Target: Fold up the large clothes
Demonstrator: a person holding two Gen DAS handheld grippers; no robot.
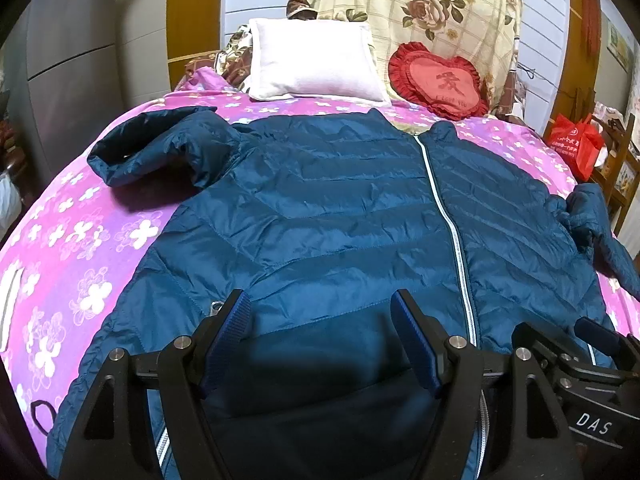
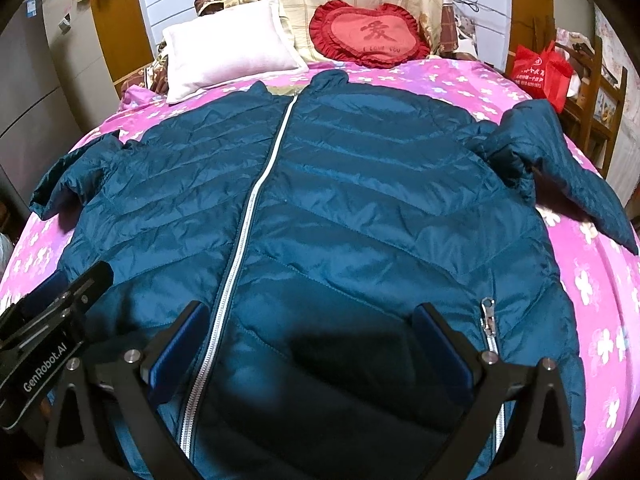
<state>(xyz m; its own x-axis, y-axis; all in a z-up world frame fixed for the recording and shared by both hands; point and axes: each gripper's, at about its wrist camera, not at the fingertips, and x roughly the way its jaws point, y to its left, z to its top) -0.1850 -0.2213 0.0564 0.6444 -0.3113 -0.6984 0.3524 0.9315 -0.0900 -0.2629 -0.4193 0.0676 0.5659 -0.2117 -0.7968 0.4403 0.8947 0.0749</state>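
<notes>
A dark teal quilted puffer jacket (image 1: 340,208) lies front up and zipped on the bed, collar toward the pillows; it also shows in the right wrist view (image 2: 360,208). Its white zipper (image 1: 448,224) runs down the middle. The left sleeve (image 1: 160,148) is bent on the sheet and the right sleeve (image 2: 560,172) reaches toward the bed's right edge. My left gripper (image 1: 322,304) is open above the jacket's lower left half. My right gripper (image 2: 310,316) is open above the lower right half, beside a pocket zipper (image 2: 489,320). Neither holds anything.
The bed has a pink flowered sheet (image 1: 80,240). A white pillow (image 1: 316,64) and a red heart cushion (image 1: 436,80) sit at the head against a floral blanket (image 1: 420,0). A red bag (image 2: 542,72) sits on a wooden chair at the right.
</notes>
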